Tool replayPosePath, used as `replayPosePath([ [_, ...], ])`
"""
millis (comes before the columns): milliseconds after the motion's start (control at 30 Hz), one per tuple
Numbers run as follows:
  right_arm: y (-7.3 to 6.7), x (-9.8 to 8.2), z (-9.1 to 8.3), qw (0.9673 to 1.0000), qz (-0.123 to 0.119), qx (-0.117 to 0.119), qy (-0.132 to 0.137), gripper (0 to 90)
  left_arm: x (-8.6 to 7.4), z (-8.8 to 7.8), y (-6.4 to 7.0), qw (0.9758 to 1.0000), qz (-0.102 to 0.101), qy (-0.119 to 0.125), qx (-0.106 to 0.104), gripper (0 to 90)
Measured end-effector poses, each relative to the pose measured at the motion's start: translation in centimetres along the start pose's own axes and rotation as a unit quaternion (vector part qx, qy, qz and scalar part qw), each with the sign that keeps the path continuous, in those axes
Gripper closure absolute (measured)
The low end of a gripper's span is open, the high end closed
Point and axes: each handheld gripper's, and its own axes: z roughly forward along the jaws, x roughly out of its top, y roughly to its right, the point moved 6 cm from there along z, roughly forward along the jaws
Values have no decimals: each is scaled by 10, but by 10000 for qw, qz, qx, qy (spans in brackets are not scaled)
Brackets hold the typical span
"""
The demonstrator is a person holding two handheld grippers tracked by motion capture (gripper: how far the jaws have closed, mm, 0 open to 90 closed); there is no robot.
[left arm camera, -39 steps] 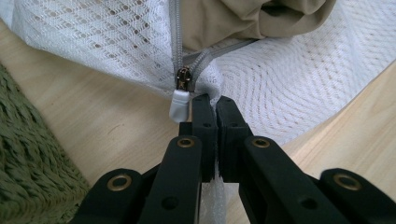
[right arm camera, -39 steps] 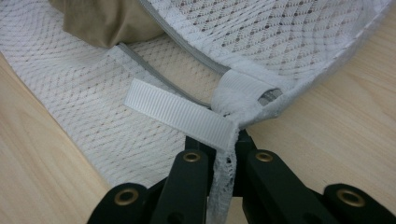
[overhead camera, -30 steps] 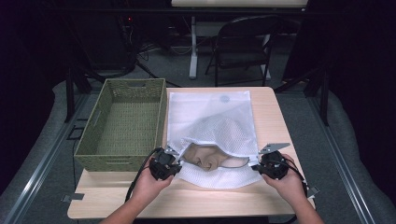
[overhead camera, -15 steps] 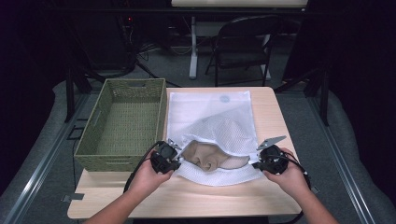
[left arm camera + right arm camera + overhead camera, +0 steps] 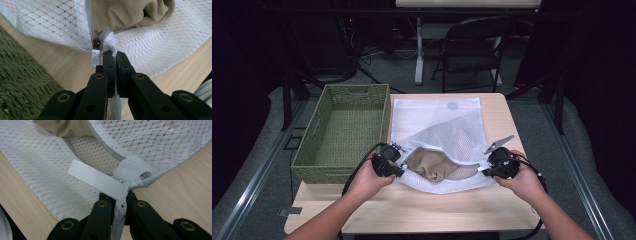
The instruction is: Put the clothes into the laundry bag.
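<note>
At the lower centre of the high view, the white mesh bag (image 5: pixel 439 132) lay on the bench (image 5: pixel 502 112) beside the green basket (image 5: pixel 343 130). The left gripper (image 5: pixel 111 55) was clamped on its mouth corner by the zipper pull (image 5: pixel 96 54), the right gripper (image 5: pixel 117 192) on the opposite corner. Since a second before, the tan garment (image 5: pixel 439 167) sat more exposed, so the mouth was probably being spread

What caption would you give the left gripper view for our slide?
Left hand-held gripper pinching white mesh laundry bag beside its metal zipper slider, tan garment inside.
</note>
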Motion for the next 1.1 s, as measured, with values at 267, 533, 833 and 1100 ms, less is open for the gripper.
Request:
replayPosePath([
  [267, 3, 9, -9, 9999, -48, 33, -130, 886, 8, -10, -3, 9999, -36, -105, -38, 877],
  [533, 6, 19, -14, 10000, -45, 14, -77, 886, 19, -19, -3, 9999, 36, -154, -23, 875],
  [833, 16, 29, -19, 10000, 50, -17, 7, 886, 31, -25, -9, 9996, 112, -260, 23, 875],
  [1100, 19, 34, -23, 9999, -15, -87, -71, 886, 35, -30, -19, 9992, 68, -373, 91, 875],
])
